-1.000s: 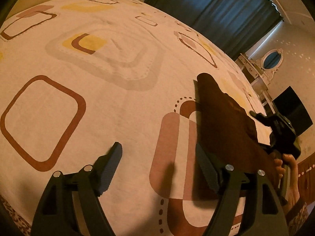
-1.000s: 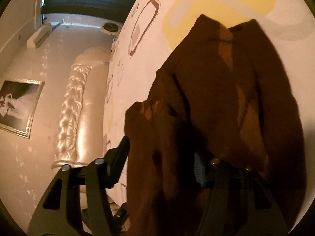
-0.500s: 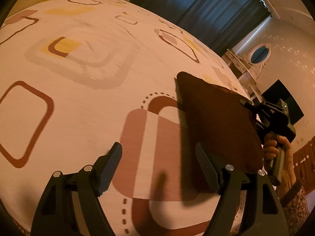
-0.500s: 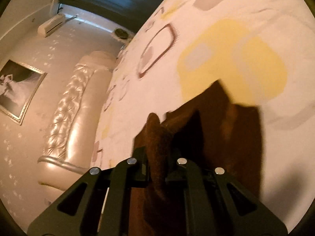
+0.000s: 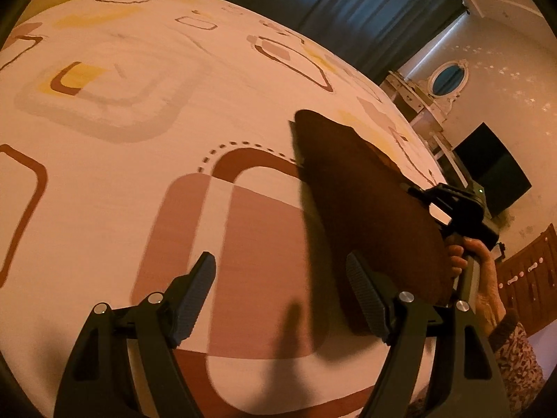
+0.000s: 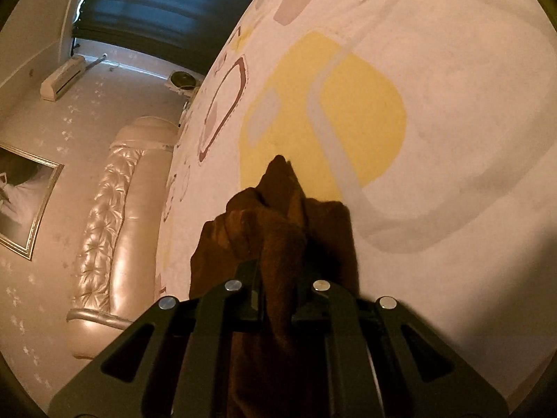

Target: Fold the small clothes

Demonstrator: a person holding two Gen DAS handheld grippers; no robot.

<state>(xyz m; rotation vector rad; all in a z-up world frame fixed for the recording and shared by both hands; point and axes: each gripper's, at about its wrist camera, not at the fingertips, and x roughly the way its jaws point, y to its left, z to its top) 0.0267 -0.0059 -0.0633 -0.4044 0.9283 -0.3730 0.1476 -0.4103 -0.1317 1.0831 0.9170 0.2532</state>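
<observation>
Left gripper [image 5: 280,287] spread wide above the patterned bedsheet [image 5: 139,132], nothing between the ribbed pads [image 5: 195,289]; both fingers clear of the fabric, right-hand finger just beside the near edge of the brown garment [image 5: 365,216]. Brown garment lifted off the sheet along its right side, hanging as a dark, roughly triangular panel, far tip low near the dotted brown square of the print; shadow cast on the sheet under it. Right gripper [image 6: 276,275] clamped tight on a bunched fold of the brown garment [image 6: 275,230], cloth puckered up ahead of the fingers and trailing down between them toward the camera. In the left wrist view, right gripper [image 5: 452,205] seen at the garment's upper right edge, held by the person's right hand [image 5: 477,264] in a patterned sleeve. Beyond the bed: dark blue curtain [image 5: 348,3], oval mirror [image 5: 447,78], black screen [image 5: 494,170]. Right wrist view: tufted headboard [image 6: 104,209], framed picture [image 6: 24,202], wall air conditioner [image 6: 62,76].
</observation>
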